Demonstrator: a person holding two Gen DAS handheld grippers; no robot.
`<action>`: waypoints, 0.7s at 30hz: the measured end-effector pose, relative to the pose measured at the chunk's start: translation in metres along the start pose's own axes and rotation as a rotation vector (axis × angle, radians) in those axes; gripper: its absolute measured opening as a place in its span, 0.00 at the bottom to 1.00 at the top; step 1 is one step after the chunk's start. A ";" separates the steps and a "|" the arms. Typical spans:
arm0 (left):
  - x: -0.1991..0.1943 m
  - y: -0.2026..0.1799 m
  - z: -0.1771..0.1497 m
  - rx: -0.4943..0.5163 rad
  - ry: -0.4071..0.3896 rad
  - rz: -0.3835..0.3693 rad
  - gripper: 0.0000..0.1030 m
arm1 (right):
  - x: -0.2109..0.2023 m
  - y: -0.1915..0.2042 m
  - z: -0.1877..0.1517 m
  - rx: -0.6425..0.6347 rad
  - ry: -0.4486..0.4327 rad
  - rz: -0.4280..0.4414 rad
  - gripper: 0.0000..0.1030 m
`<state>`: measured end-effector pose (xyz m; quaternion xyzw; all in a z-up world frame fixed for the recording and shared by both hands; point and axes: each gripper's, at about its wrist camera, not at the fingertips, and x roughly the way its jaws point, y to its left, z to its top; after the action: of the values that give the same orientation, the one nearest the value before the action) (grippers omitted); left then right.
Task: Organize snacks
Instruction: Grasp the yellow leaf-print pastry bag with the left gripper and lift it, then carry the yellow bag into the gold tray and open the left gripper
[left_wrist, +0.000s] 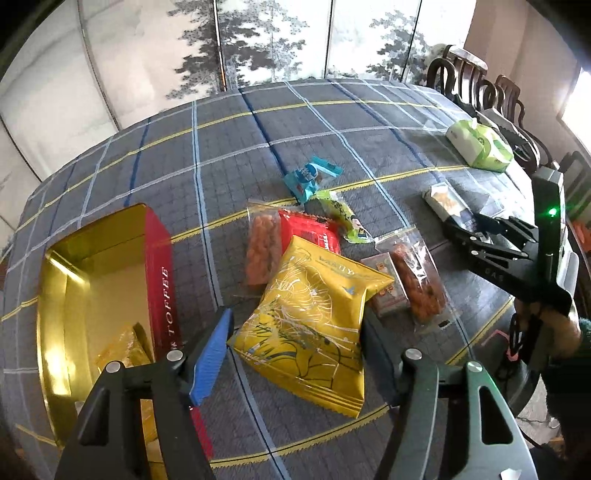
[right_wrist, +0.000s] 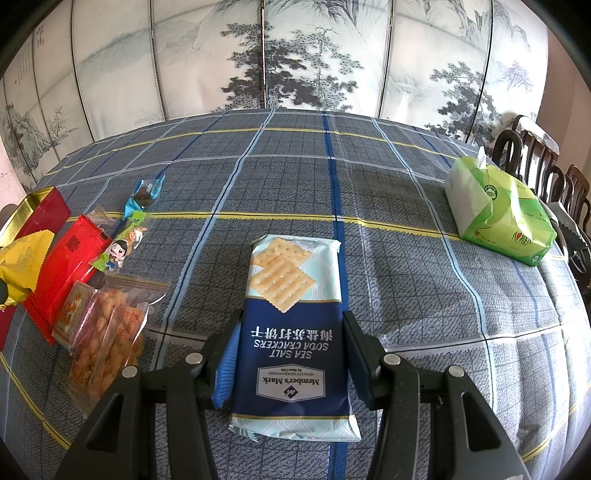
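Now we see our right gripper clamped on the cracker pack over the checked tablecloth, while our left gripper hangs open around the yellow snack bag beside the tin

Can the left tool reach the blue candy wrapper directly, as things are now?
Probably not directly: the left tool straddles the yellow snack bag, which lies, with the red packet, between it and the blue candy wrapper.
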<state>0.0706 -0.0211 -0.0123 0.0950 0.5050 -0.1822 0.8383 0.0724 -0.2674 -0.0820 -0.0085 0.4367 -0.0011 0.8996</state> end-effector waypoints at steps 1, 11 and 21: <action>-0.001 0.000 0.000 0.001 -0.001 -0.005 0.61 | 0.000 0.000 0.000 0.000 0.000 0.000 0.51; -0.022 0.009 0.001 -0.023 -0.034 0.012 0.61 | 0.000 0.000 0.000 0.000 0.000 0.000 0.51; -0.050 0.050 -0.003 -0.108 -0.072 0.077 0.61 | 0.000 0.000 0.000 0.000 0.000 0.000 0.51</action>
<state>0.0669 0.0359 0.0287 0.0622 0.4794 -0.1253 0.8664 0.0725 -0.2672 -0.0823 -0.0086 0.4367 -0.0012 0.8996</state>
